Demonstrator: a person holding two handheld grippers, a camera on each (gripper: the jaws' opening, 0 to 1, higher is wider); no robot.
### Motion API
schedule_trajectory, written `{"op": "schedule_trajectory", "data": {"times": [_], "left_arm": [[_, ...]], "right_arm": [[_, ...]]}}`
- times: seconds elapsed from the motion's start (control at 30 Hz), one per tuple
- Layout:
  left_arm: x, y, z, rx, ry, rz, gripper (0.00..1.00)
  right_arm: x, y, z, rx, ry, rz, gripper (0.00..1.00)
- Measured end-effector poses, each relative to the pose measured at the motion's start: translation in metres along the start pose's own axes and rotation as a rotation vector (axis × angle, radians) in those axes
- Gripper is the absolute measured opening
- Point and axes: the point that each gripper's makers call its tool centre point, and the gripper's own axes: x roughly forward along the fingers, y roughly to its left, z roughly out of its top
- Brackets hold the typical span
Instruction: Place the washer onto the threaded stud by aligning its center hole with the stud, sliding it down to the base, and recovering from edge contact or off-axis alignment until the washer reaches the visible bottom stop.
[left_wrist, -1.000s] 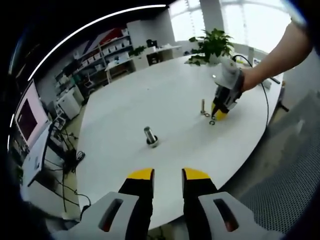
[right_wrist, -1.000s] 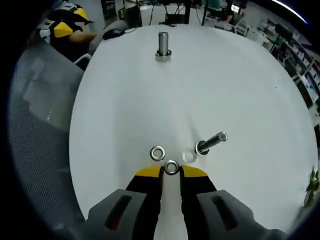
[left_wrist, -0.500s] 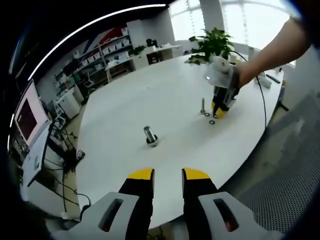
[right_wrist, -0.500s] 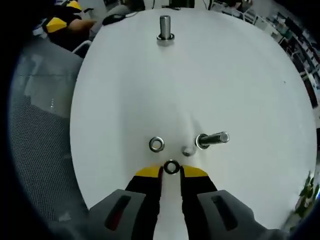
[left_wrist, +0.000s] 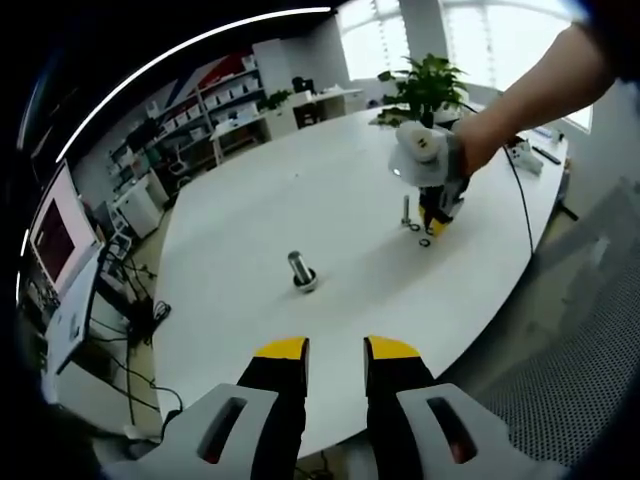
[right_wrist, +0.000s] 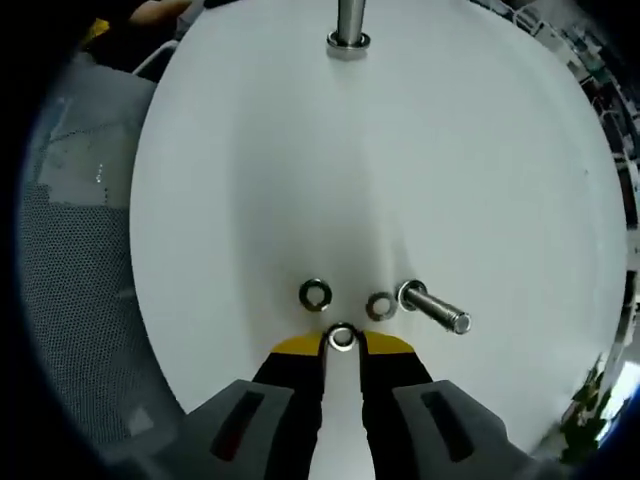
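Note:
In the right gripper view my right gripper (right_wrist: 342, 343) is shut on a small steel washer (right_wrist: 342, 337), held edgewise between the yellow tips just above the white table (right_wrist: 420, 160). A short threaded stud (right_wrist: 435, 308) stands close to the right of the tips, and two loose washers (right_wrist: 316, 295) (right_wrist: 380, 306) lie just ahead. A second stud (right_wrist: 349, 25) stands on a base far across the table. The left gripper view shows my right gripper (left_wrist: 432, 228) in a hand, pointing steeply down beside the near stud (left_wrist: 406, 211). My left gripper (left_wrist: 335, 350) hangs open before the table's edge, facing the other stud (left_wrist: 301, 272).
A potted plant (left_wrist: 425, 90) and a black cable (left_wrist: 520, 190) sit at the table's far side. A mesh chair (right_wrist: 70, 300) stands off the table's left edge in the right gripper view. Shelves and a monitor (left_wrist: 55, 235) line the room's left.
My right gripper has tipped steeper over the table and edged toward the near stud, still holding the washer. The left gripper has stayed put.

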Motion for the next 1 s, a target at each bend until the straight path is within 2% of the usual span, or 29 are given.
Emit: {"op": "schedule_trajectory", "data": {"times": [0.13, 0.5, 0.57, 0.67, 0.73, 0.83, 0.9, 1.0], "left_arm": [[0.0, 0.0, -0.001, 0.002, 0.003, 0.001, 0.19], [0.0, 0.0, -0.001, 0.005, 0.007, 0.001, 0.19], [0.0, 0.0, -0.001, 0.007, 0.007, 0.002, 0.19], [-0.001, 0.001, 0.0, 0.009, -0.001, 0.007, 0.19], [-0.001, 0.001, 0.001, 0.006, -0.004, 0.007, 0.19], [-0.001, 0.001, 0.0, 0.009, 0.002, 0.007, 0.19], [0.0, 0.001, -0.001, 0.007, 0.003, 0.005, 0.19], [0.0, 0.001, -0.001, 0.01, 0.004, 0.006, 0.18]], "right_arm": [[0.0, -0.003, -0.001, 0.044, 0.018, 0.02, 0.15], [0.001, 0.0, -0.003, -0.063, 0.016, 0.011, 0.16], [0.0, 0.0, -0.003, -0.036, 0.014, 0.009, 0.16], [-0.001, 0.0, -0.004, 0.025, -0.024, -0.013, 0.15], [-0.002, 0.0, -0.005, 0.013, -0.052, -0.024, 0.14], [-0.002, -0.001, -0.004, 0.064, -0.124, -0.002, 0.14], [-0.002, -0.003, -0.003, 0.069, -0.156, 0.008, 0.13], [-0.004, -0.004, -0.011, 0.087, -0.143, 0.008, 0.13]]}}
